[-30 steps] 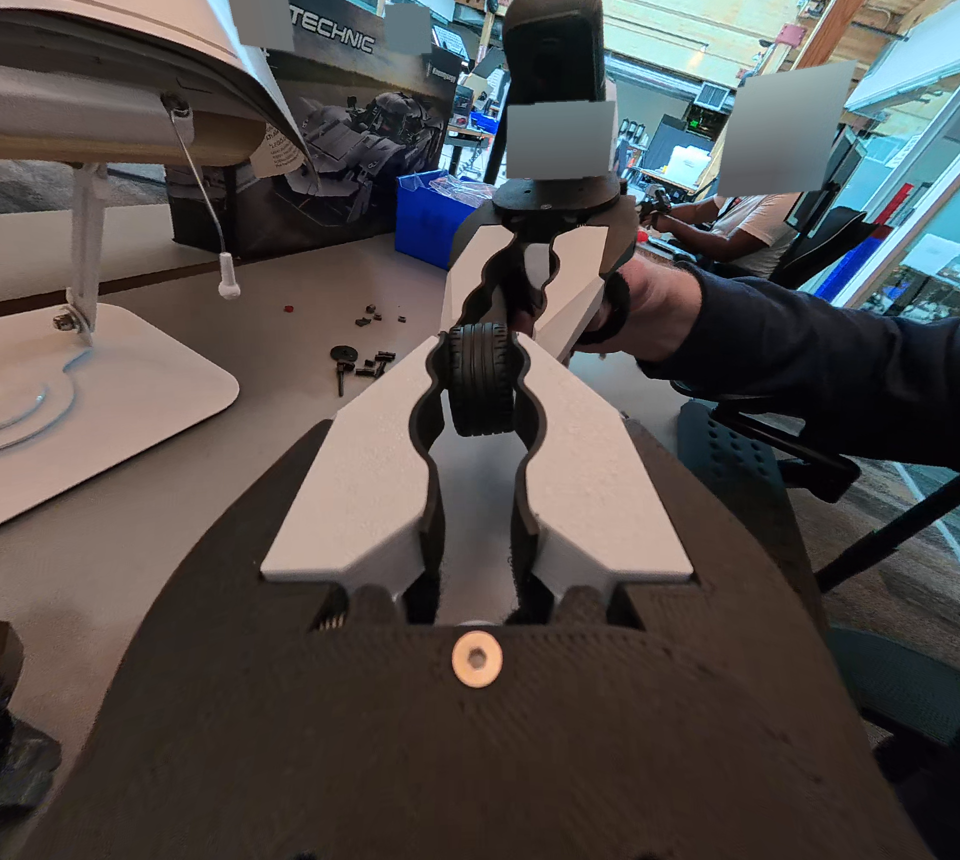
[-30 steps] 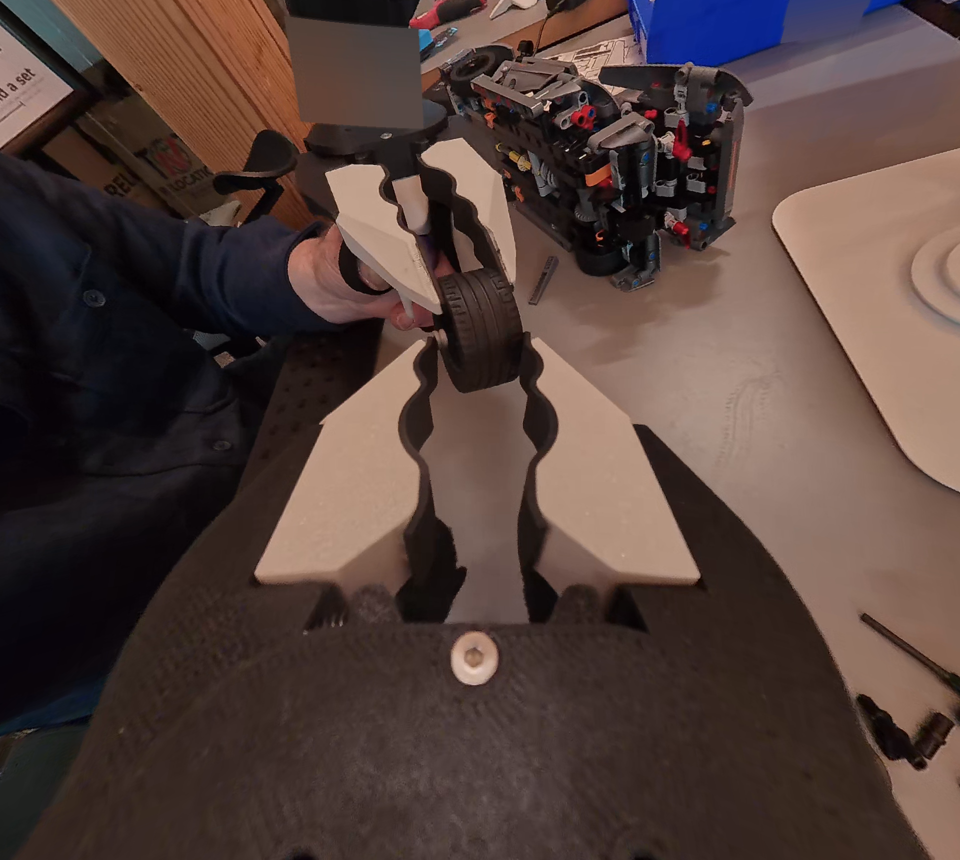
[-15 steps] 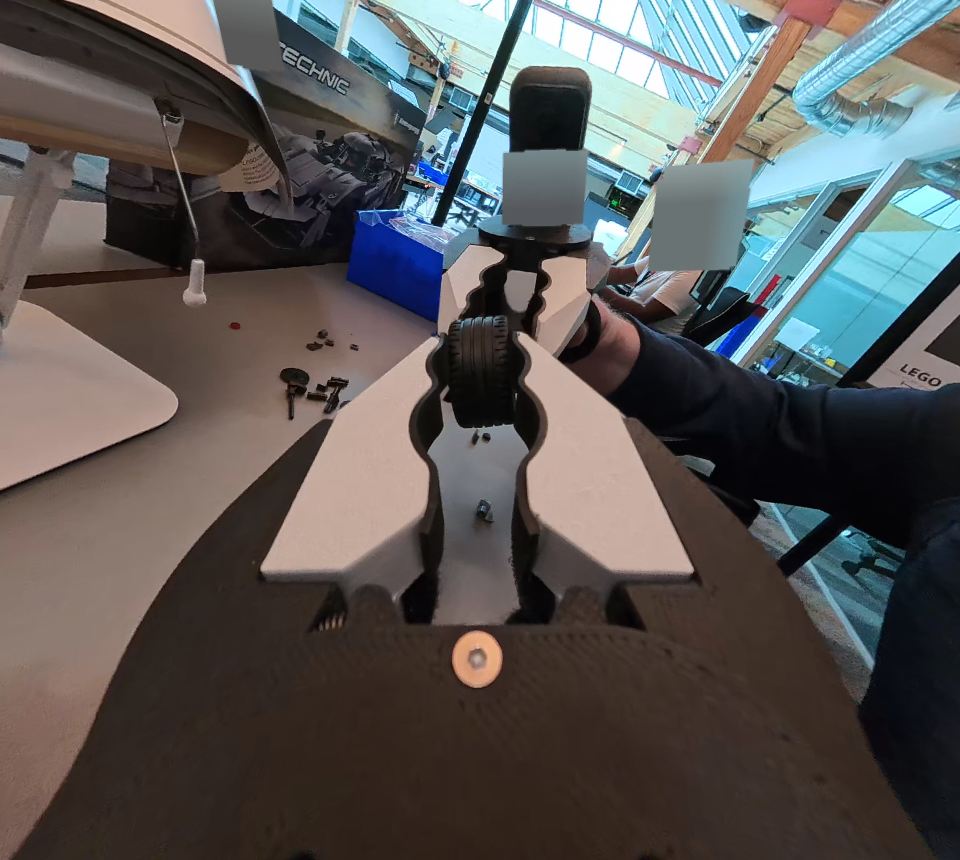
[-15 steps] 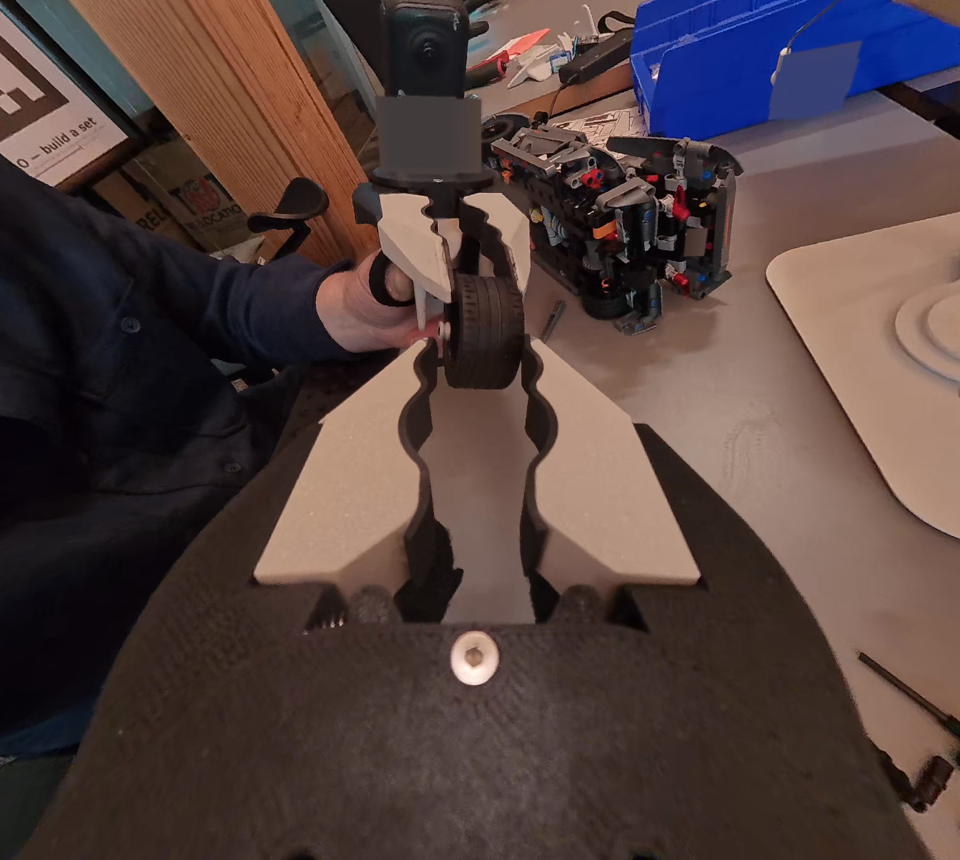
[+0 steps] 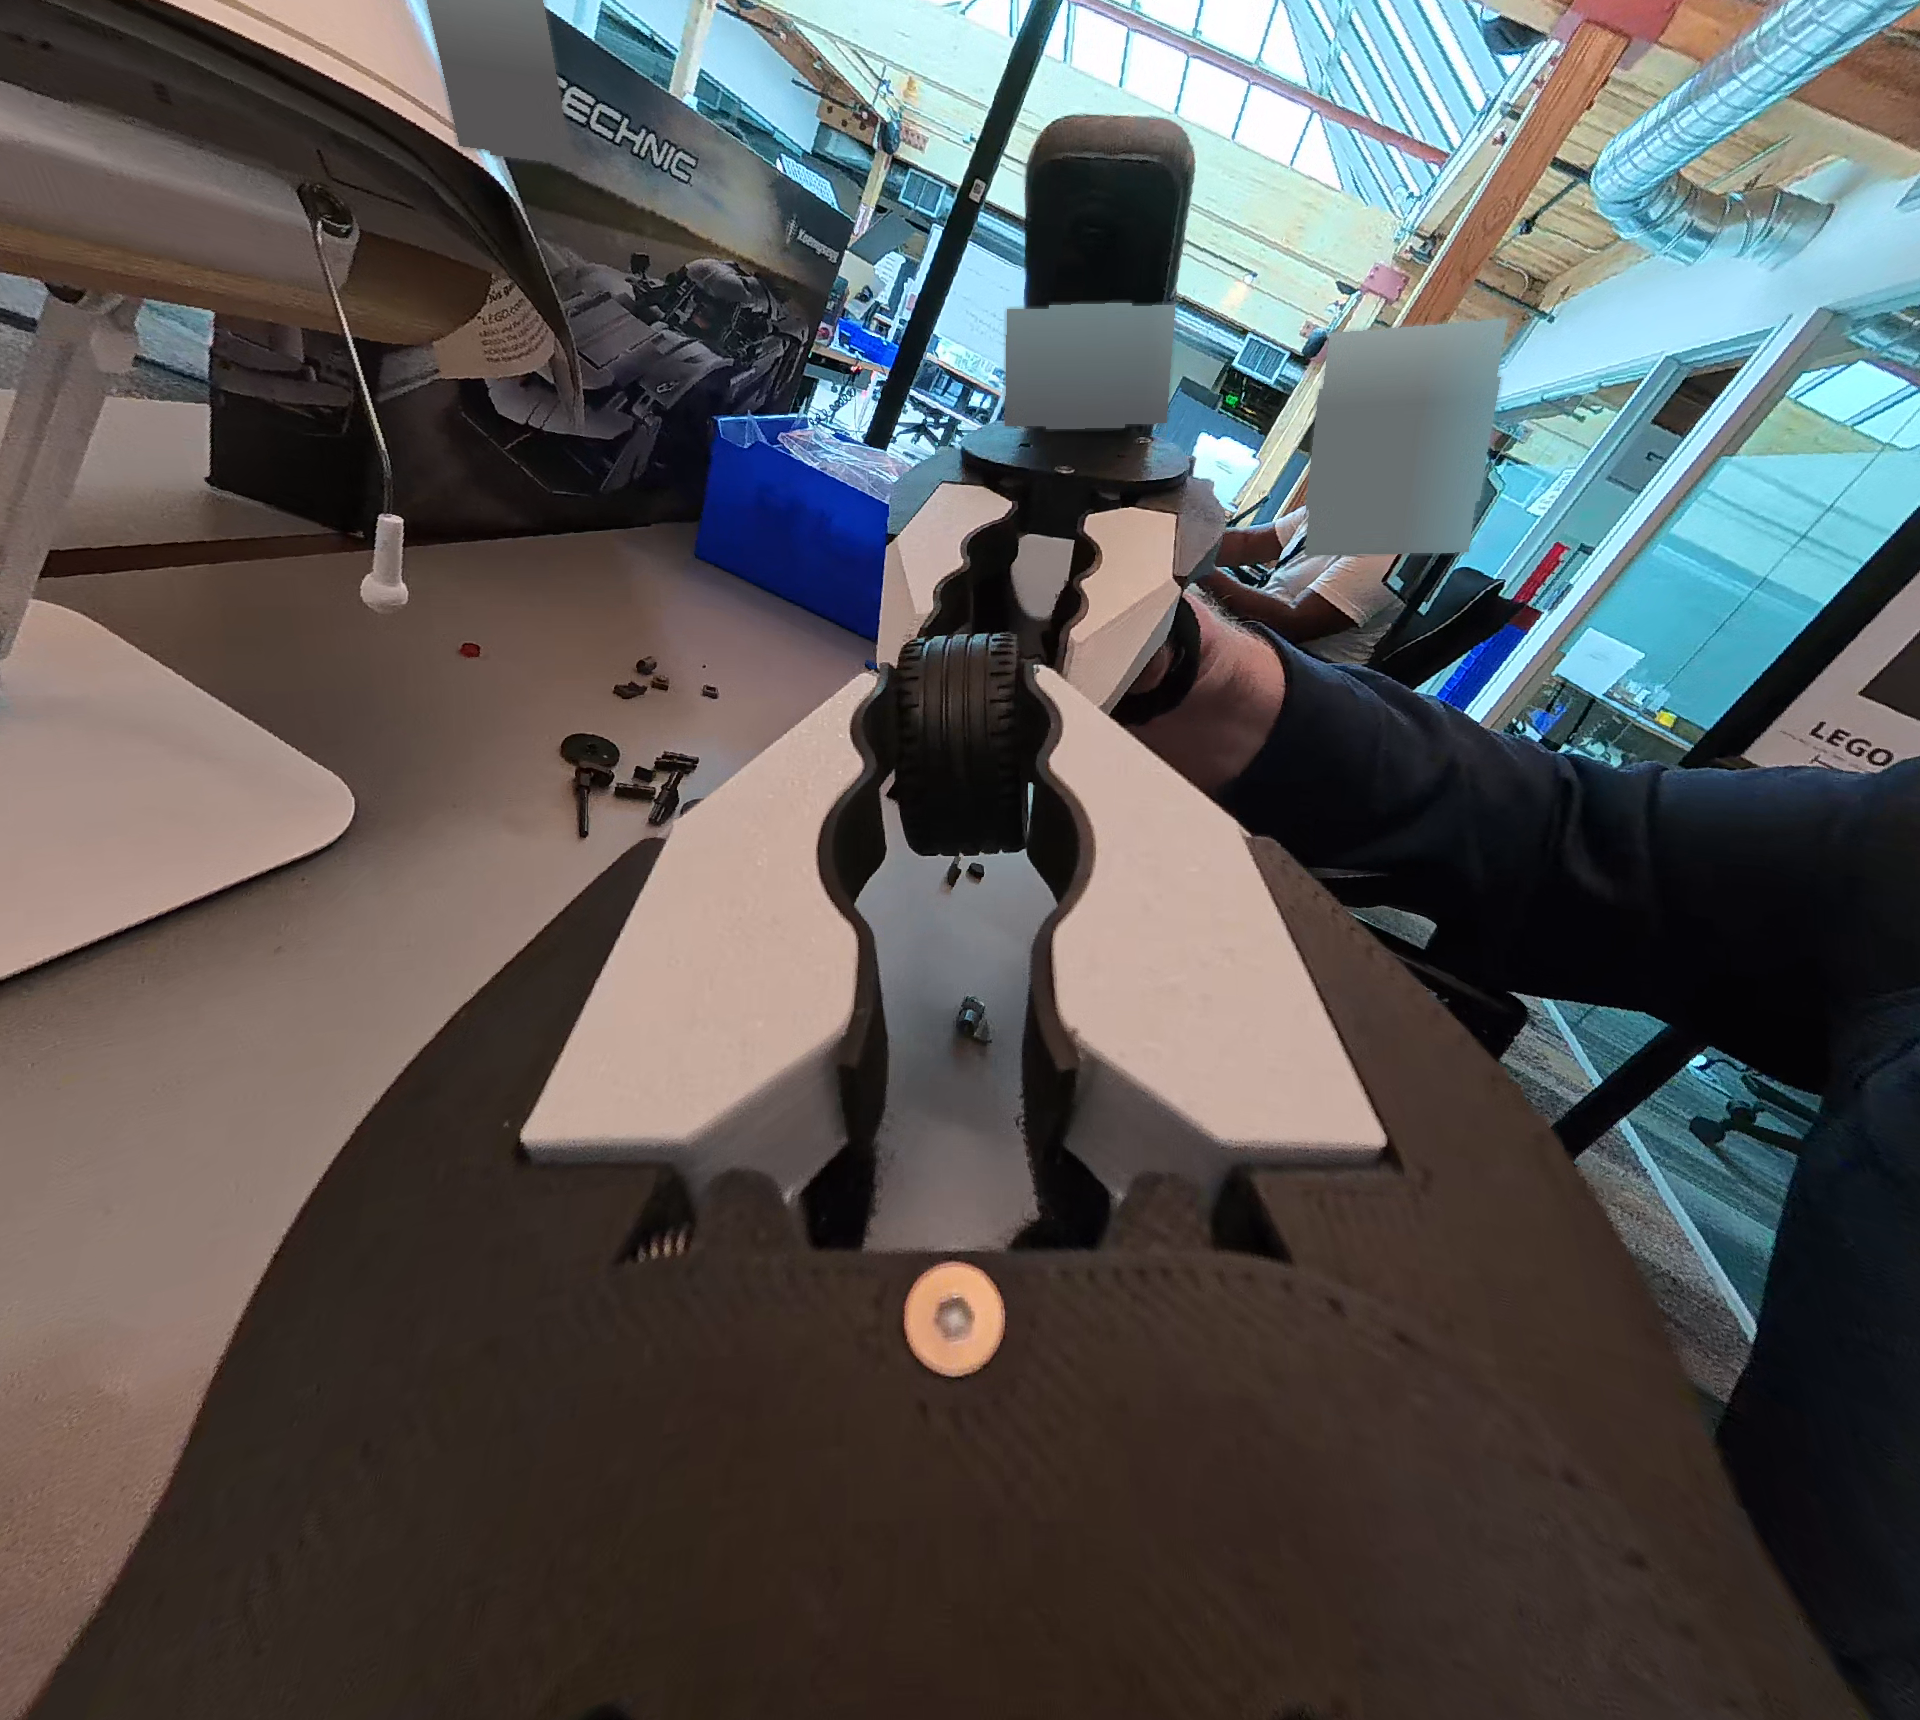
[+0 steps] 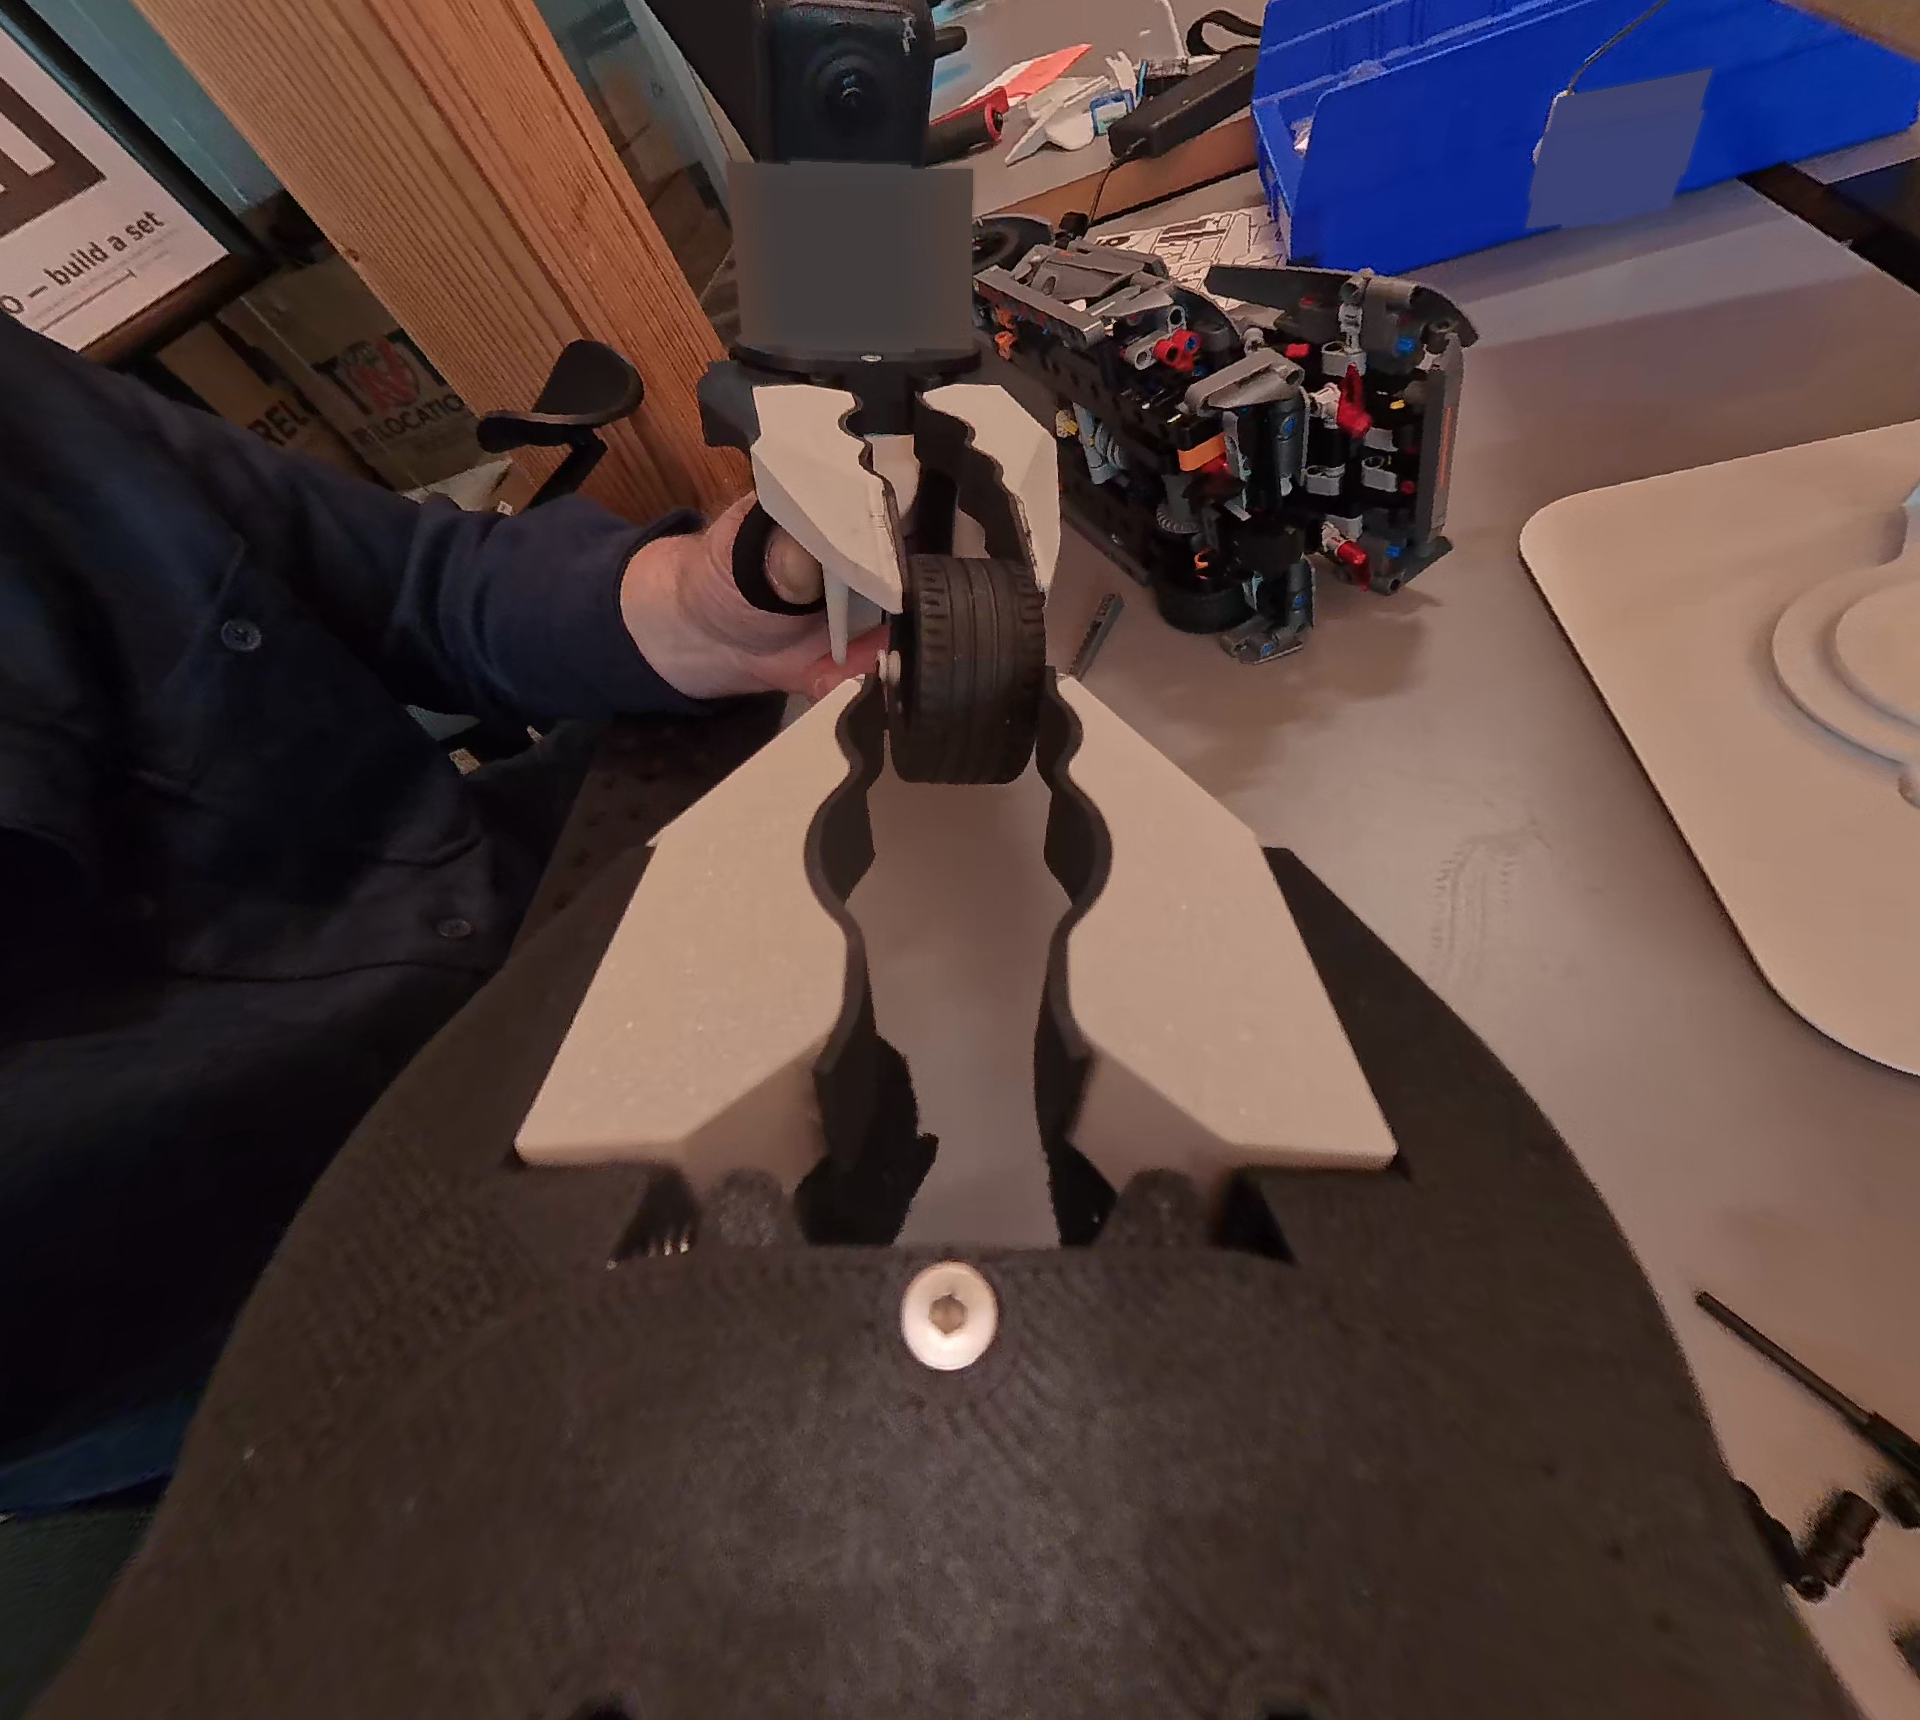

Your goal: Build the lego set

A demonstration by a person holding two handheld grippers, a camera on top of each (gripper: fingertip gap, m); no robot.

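Wheel (image 5: 958, 756), black rubber tyre, one: held in the air above the table (image 5: 260, 1099), between the tips of both tools at once. Left gripper (image 5: 956, 740) is clenched on its tread from either side. Right gripper (image 6: 961, 683) meets it from the opposite direction; its tips flank the tyre, but whether they press or merely bracket it cannot be told. A pale hub or pin shows at the tyre's left face in the right wrist view.

Partly built car model (image 6: 1236, 423), one: dark with red, orange and blue pins, on the table beyond the wheel, well apart from it.

Blue bins (image 6: 1538, 70), at least one in each view; whether they are the same bin cannot be told. Set box (image 5: 623, 340), one, standing behind the loose parts. White stand base (image 5: 135, 797), one. Loose small dark pieces (image 5: 634, 766), roughly a dozen, scattered near the stand; one red piece (image 5: 470, 649) apart from them; a dark axle (image 6: 1808, 1390) and connectors at the right gripper's side.

Risks, as judged:
- Handover slip: if one tool lets go before the other bears on the tread, the round tyre would likely drop and roll off the table edge nearby.
- Twist: opposed pulls could cock the wheel between the wavy pads and pop it out.
- Hub pin could be pushed loose.
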